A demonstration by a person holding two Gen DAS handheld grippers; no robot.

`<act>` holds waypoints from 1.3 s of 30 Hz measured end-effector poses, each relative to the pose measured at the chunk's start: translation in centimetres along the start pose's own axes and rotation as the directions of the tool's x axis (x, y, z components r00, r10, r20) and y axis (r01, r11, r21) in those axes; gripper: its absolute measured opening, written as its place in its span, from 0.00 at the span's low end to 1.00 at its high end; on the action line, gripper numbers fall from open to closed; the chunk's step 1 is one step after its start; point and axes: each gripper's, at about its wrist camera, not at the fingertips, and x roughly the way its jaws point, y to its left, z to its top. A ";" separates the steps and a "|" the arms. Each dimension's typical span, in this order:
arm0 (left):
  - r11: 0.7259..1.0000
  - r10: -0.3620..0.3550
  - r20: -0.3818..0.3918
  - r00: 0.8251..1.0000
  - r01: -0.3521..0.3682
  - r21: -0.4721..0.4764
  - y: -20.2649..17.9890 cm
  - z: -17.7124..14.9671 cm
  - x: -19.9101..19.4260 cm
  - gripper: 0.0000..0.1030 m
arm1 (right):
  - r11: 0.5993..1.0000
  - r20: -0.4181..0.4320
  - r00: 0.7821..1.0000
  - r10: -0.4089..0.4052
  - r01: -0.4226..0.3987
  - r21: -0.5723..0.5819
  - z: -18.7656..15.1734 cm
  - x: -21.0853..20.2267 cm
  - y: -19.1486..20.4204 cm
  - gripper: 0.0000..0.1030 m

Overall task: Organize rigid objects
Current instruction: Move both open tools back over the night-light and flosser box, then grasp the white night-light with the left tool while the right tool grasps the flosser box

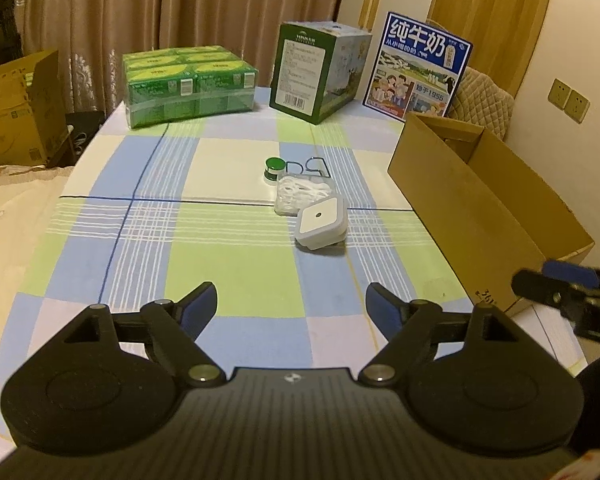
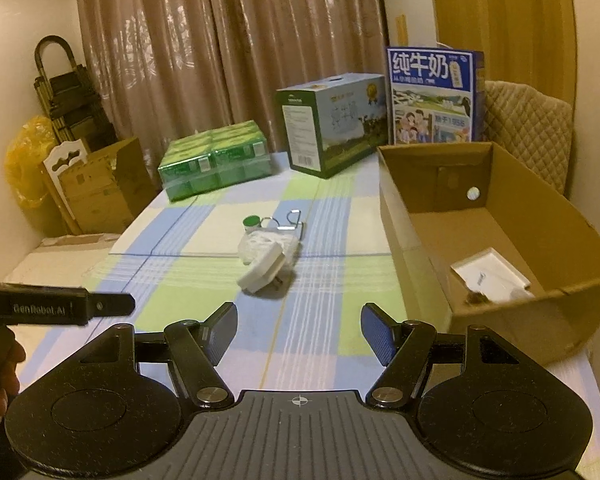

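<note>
Your left gripper (image 1: 292, 304) hangs spread over the checked tablecloth (image 1: 228, 264), nothing between its blue pads; your right gripper (image 2: 298, 332) likewise gapes empty; the square white plug adapter (image 1: 321, 224) leans on a crinkled clear bag (image 1: 300, 192), perhaps floss picks, beside the open cardboard box (image 2: 500, 240).

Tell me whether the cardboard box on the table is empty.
Not empty. The open cardboard box already holds a flat white item on its floor, seen from the right wrist view.

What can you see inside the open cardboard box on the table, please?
Inside the cardboard box, a flat white item lies on the floor. The near wall hides the near part of the floor.
</note>
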 end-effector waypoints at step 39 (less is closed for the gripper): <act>0.952 -0.277 -0.171 0.945 0.246 -0.183 1.7 5.9 21.9 0.65 | 1.000 -0.082 0.996 -0.019 0.018 -0.009 6.6 19.7 -4.3 0.52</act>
